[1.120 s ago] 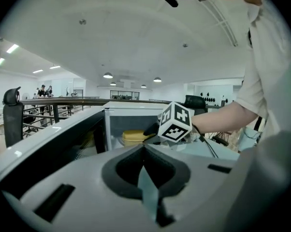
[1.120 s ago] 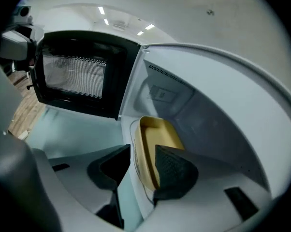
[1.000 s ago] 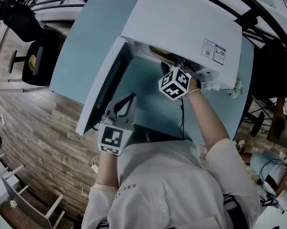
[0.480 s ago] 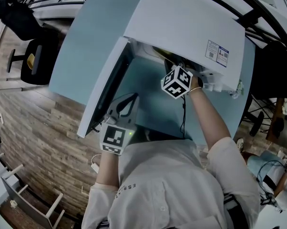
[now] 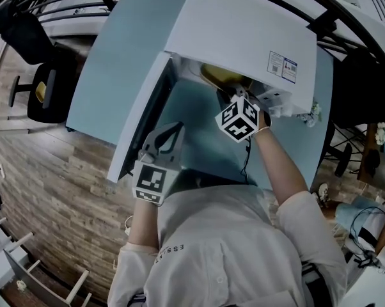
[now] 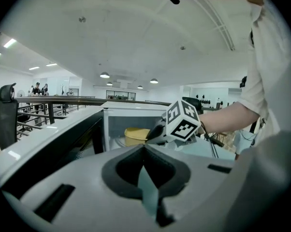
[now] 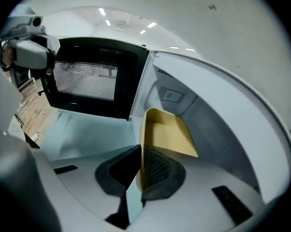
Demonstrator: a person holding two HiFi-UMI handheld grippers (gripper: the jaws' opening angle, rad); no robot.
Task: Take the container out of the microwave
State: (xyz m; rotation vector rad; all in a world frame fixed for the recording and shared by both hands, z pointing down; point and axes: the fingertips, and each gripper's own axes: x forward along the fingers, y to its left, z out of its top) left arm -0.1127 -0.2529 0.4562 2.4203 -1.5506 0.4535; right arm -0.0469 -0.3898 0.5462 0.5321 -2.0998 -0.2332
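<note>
I read the container (image 7: 167, 134) as pale yellow, set against a white microwave (image 5: 243, 31) whose door (image 7: 87, 81) is black, with a fine dotted mesh across its window. The desk (image 5: 116, 62) is a flat light blue-green, and the floor (image 5: 45, 178) is brown wood-grain planking. The right hand-held gripper (image 7: 139, 151) is light grey with dark grey pads (image 7: 157, 170), one finely dotted. Its cube (image 5: 238, 118) carries black-and-white square markers. The left hand-held gripper (image 6: 144, 149) has the same greys. The shirt (image 5: 224, 248) is white; the chair (image 5: 42, 85) is black with a yellow patch.
</note>
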